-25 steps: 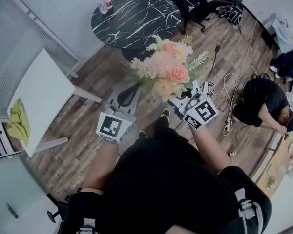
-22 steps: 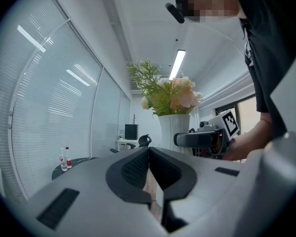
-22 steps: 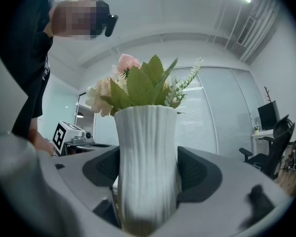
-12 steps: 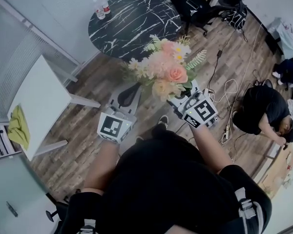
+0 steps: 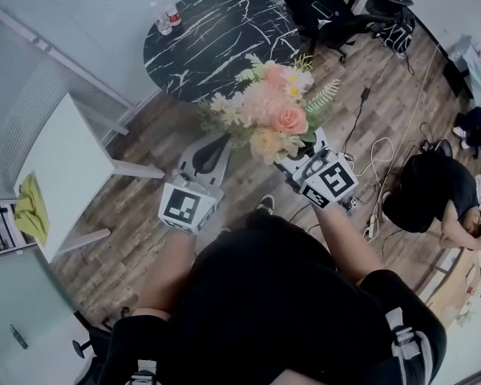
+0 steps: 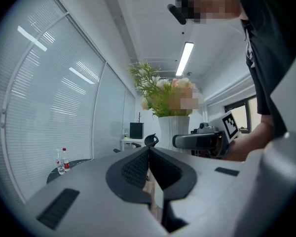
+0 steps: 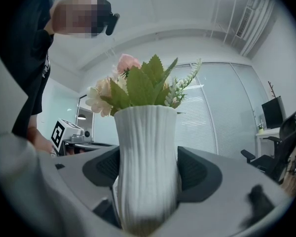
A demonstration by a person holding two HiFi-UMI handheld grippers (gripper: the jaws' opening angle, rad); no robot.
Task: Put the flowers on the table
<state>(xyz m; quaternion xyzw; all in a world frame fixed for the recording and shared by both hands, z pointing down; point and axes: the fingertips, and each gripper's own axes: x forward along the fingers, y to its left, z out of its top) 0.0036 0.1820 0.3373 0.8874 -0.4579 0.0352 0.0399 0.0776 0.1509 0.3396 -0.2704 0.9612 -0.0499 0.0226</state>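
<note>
A: Where does the head view sit?
B: High, facing steeply down over the person's body (image 5: 289, 295) to the floor (image 5: 144, 207) and round surface (image 5: 216, 30).
A: The left gripper view and right gripper view?
B: Low, tilted upward along their jaws. All three share the flowers (image 5: 272, 111), the right one closest.

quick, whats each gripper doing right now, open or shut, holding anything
Left gripper: shut, nothing between its jaws.
Right gripper: shut on the white vase of flowers.
</note>
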